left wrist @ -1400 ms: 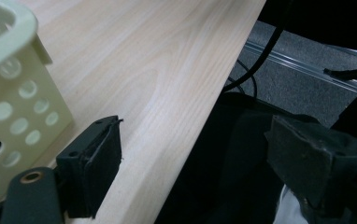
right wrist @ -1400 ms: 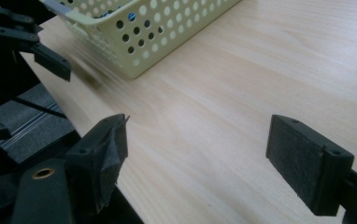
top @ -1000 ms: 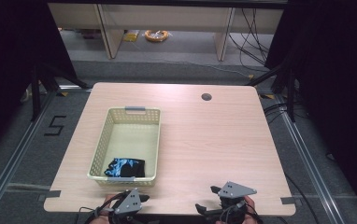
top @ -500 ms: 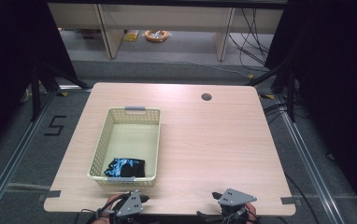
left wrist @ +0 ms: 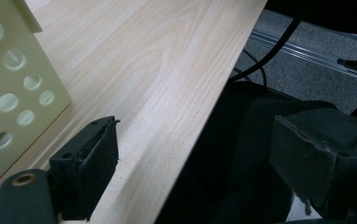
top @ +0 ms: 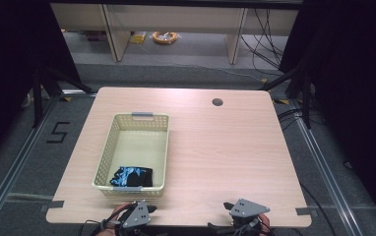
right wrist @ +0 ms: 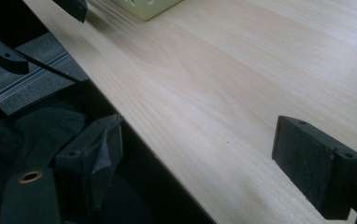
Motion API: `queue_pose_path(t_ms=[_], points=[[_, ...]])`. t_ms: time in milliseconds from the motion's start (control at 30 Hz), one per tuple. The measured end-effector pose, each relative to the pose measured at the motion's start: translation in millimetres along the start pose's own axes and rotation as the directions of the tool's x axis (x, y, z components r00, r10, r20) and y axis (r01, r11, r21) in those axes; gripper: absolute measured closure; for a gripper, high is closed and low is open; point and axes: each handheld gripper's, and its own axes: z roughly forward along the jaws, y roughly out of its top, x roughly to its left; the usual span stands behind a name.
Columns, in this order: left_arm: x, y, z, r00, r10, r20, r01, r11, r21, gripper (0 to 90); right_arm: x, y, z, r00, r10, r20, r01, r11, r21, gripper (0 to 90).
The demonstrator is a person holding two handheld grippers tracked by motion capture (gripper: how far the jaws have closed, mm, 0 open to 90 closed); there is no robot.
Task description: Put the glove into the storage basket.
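Observation:
A pale yellow perforated basket (top: 134, 147) stands on the left half of the wooden table (top: 225, 152). A black and blue cloth (top: 132, 176) lies at its near end. My left gripper (top: 144, 212) hovers at the table's near edge, just in front of the basket. In the left gripper view it (left wrist: 200, 163) is open and empty, one jaw over the wood beside the basket's corner (left wrist: 13, 84), the other past the edge. My right gripper (top: 231, 220) sits at the near edge right of centre. The right gripper view shows it (right wrist: 200, 158) open, straddling the table edge.
A round cable hole (top: 217, 102) lies near the table's far edge. Metal floor rails (top: 324, 167) run along both sides of the table. Shelving and cables stand beyond the far edge. The basket's corner (right wrist: 148, 7) lies far off in the right gripper view.
My right gripper has drawn back toward the near edge of the table and sits lower in the high view. The left gripper has barely shifted.

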Motion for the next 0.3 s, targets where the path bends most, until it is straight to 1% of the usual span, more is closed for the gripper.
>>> queue_pose_path(t_ms=[67, 133, 200, 233, 267, 300], points=[[0.0, 0.0, -0.2, 1.0, 0.0, 0.0, 0.0, 1.0, 0.0, 15.3, 0.3, -0.1, -0.2, 1.0, 0.005, 0.007, -0.005, 1.0, 0.001, 17.3], [0.1, -0.1, -0.3, 1.0, 0.001, -0.002, -0.001, 1.0, 0.0, 15.3, -1.2, -0.1, 0.1, 1.0, -0.004, 0.005, 0.004, 1.0, -0.007, 17.3], [1.7, 0.2, -0.4, 0.9998, 0.017, -0.006, -0.017, 0.9999, -0.001, 15.3, -1.6, -0.1, -0.4, 1.0, -0.005, 0.008, 0.005, 1.0, -0.007, 17.3], [1.6, -0.1, 0.0, 1.0, 0.003, -0.007, -0.003, 1.0, 0.005, 15.3, -1.9, 0.1, -0.8, 1.0, -0.002, 0.008, 0.002, 1.0, 0.0, 17.3], [2.8, 0.6, -1.4, 1.0, 0.008, 0.001, -0.008, 0.9996, 0.027, 15.3, -2.5, 0.1, -0.5, 0.9999, -0.005, 0.012, 0.005, 1.0, -0.005, 17.3], [1.6, -0.3, 0.3, 0.9999, 0.002, -0.015, -0.002, 1.0, 0.001, 15.3, -2.5, 0.2, -0.8, 0.9998, 0.013, 0.012, -0.013, 1.0, -0.003, 17.3]])
